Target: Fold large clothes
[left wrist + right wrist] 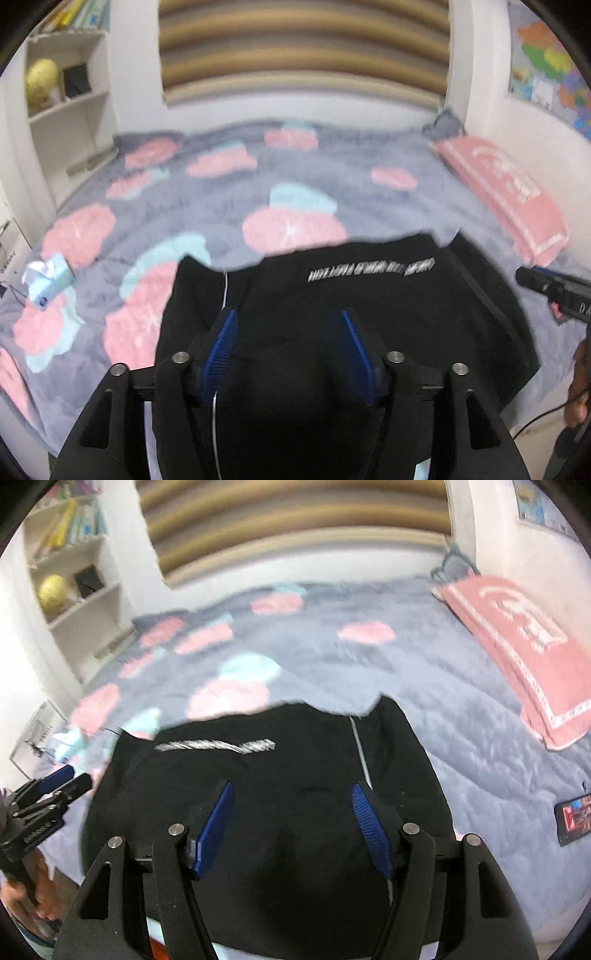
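A black garment (332, 295) with a line of white lettering (369, 269) lies spread at the near edge of the bed; in the right wrist view the same garment (295, 760) fills the foreground. My left gripper (288, 314) hovers over its near part, blue pads apart, with only cloth showing behind the gap and nothing pinched. My right gripper (292, 784) stands the same way over the cloth, its jaws wide. A thin white cord (224, 291) runs down the fabric by the left finger. Each gripper shows in the other's view: the right gripper (546, 284) and the left gripper (55, 779).
The bed cover (229, 206) is grey with pink and blue clouds. A pink pillow (524, 646) lies along the right wall. A tissue packet (48, 280) sits at the left, a phone (574, 818) at the right. White shelves (62, 110) stand at the far left.
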{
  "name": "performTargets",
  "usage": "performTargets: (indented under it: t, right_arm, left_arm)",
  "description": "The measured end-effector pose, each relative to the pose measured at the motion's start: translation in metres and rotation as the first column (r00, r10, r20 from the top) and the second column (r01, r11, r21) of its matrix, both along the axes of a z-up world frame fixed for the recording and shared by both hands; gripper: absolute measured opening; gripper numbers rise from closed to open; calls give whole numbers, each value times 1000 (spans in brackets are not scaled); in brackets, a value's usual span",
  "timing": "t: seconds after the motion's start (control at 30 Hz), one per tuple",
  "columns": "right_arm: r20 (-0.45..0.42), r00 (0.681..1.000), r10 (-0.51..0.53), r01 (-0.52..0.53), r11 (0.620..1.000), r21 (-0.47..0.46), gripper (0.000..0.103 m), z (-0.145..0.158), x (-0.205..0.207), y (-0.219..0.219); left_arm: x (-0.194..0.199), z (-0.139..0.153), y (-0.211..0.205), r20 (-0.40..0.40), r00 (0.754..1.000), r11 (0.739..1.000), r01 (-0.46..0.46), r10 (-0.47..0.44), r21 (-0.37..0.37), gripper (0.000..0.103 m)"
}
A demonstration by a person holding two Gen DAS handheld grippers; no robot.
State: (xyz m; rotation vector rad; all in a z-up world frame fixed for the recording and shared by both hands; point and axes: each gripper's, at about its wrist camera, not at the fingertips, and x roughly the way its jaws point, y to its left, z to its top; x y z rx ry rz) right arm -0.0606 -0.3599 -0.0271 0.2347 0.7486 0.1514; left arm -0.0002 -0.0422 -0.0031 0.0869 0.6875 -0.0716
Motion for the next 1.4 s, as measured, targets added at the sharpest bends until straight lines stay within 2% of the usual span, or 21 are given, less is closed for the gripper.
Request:
performTargets:
  t: [0.03,0.1,0.13,0.2,0.27,0.3,0.33,0.4,0.6,0.93,1.13,1.4]
  right_arm:
    - [24,1000,5,-5,1000,2,71,9,-7,3]
    - [68,998,14,-14,1000,-11,71,24,-19,14]
    - [91,996,19,-17,999,-29,71,31,-26,22]
    - [129,992,12,-5,998,-59,72,43,-38,33]
    - [156,988,3,9,997,-75,78,55,-51,43]
    - [164,986,2,11,997,-80,86,58,-54,47]
    - [176,984,6,9,996,-85,88,61,-59,52]
    - [199,980,16,5,994,-109,88,68,-67,62]
    - [222,974,49,-6,982,-190,89,69,-76,86]
    - [151,988,30,-7,988,-151,91,49,-65,86]
    - [95,996,5,7,992,-128,91,32,-54,78]
    - [50,999,-13,18,995,-101,91,18,-43,68]
  left_arm:
    - [-8,8,1,20,1000,1000,4,-4,-28,68]
    - [-24,24,3,37,999,995,31,-28,-99,69]
    - [-30,29,2,57,998,994,38,-32,-107,69]
    - [-48,45,-3,140,990,998,3,6,-66,69]
    - [-62,55,-9,208,977,999,-45,47,-18,72]
    - [-67,60,-11,231,971,998,-64,63,-3,74]
    - [-73,63,-13,254,964,997,-83,79,6,78]
    - [-80,67,-14,276,957,996,-91,87,1,79]
    - [-87,63,-14,259,964,997,-53,65,-53,79]
    - [-91,55,-15,252,966,998,-41,54,-57,79]
    - [-75,38,-14,177,982,997,-47,59,-67,79]
    - [-62,27,-17,132,990,997,-46,53,-57,79]
